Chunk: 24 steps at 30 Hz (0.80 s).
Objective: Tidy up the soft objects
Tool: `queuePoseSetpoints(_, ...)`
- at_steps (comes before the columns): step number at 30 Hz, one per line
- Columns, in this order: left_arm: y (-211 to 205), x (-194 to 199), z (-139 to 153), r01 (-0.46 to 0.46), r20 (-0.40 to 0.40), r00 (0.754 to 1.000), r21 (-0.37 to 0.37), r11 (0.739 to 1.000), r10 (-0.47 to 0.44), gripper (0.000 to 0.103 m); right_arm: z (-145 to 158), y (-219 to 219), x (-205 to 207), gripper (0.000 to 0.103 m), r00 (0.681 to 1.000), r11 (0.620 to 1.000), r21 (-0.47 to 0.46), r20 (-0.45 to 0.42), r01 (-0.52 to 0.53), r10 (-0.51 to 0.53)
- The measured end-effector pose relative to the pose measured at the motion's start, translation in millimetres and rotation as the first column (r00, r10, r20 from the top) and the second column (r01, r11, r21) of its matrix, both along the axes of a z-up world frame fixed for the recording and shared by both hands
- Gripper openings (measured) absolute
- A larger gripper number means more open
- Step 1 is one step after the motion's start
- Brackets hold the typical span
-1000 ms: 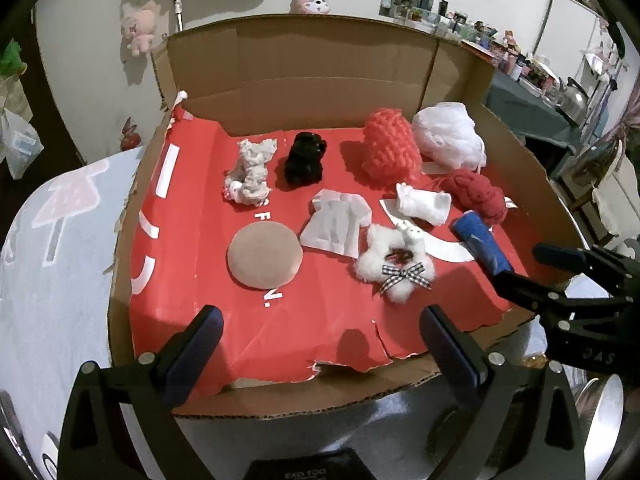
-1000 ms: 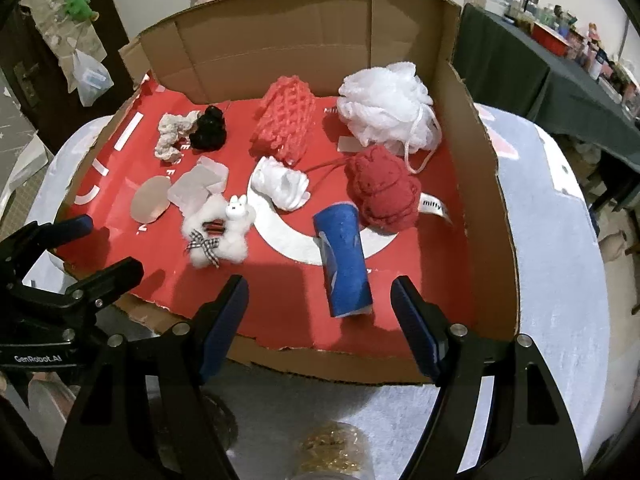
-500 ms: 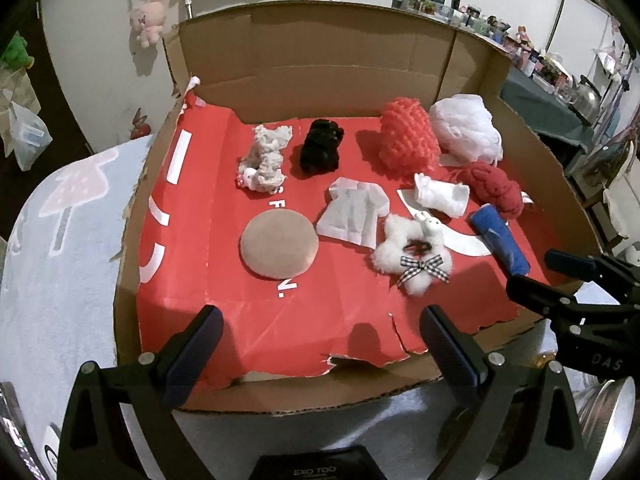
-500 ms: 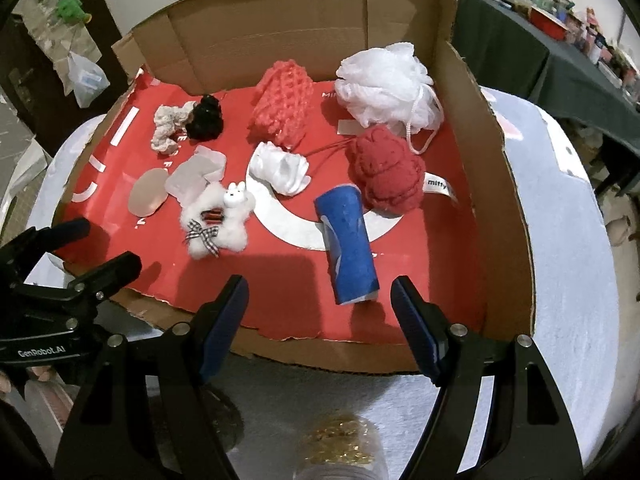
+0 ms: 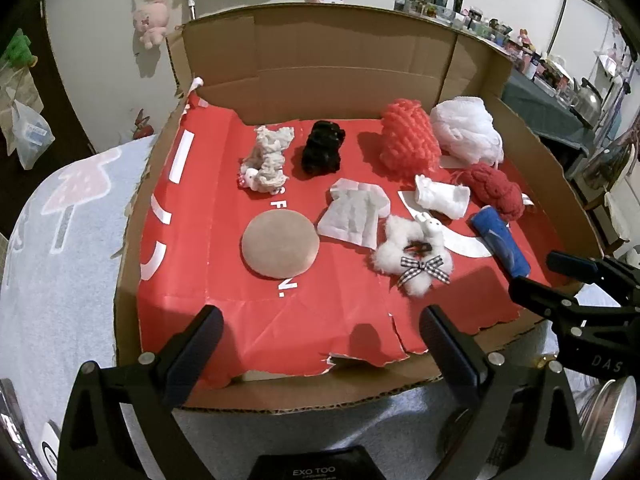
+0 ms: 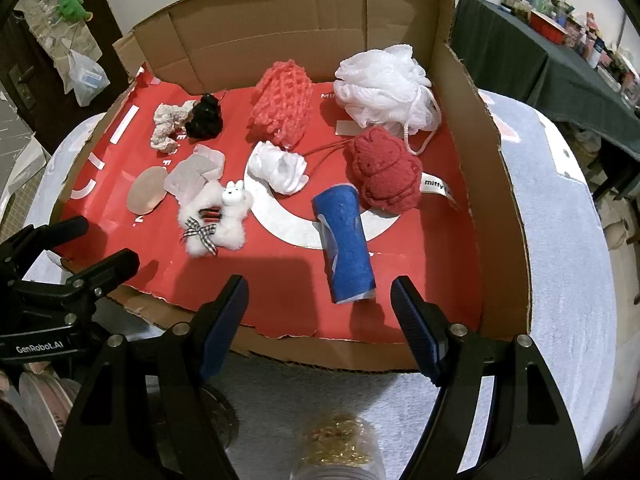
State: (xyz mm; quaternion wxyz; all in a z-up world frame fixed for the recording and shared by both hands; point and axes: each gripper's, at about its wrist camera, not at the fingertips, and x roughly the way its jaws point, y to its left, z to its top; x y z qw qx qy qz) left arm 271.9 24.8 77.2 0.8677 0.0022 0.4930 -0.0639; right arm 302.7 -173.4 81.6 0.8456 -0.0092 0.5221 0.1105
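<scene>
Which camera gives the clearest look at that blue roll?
The right wrist view: the blue roll lies whole and close between the fingers. The left wrist view shows the roll smaller, off to the right, near the other gripper.

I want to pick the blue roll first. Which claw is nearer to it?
The right claw. The blue roll lies just ahead of its open fingers. The left claw, also open, sits farther to the side, facing the tan round pad.

both wrist cams are looking steeply down from the near edge, sharing the red-lined cardboard box (image 5: 312, 64) (image 6: 472, 148)
</scene>
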Motion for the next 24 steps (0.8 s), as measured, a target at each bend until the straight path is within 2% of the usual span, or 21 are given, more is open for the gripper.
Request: queuePoseSetpoints(24, 1.1, 0.2, 0.8, -0.004, 0.001, 1.0, -0.001, 1.0, 0.004, 0.1, 1.0, -2.0, -1.8, 0.073, 1.0, 1.0, 0.001, 0.003, 0.003, -0.003)
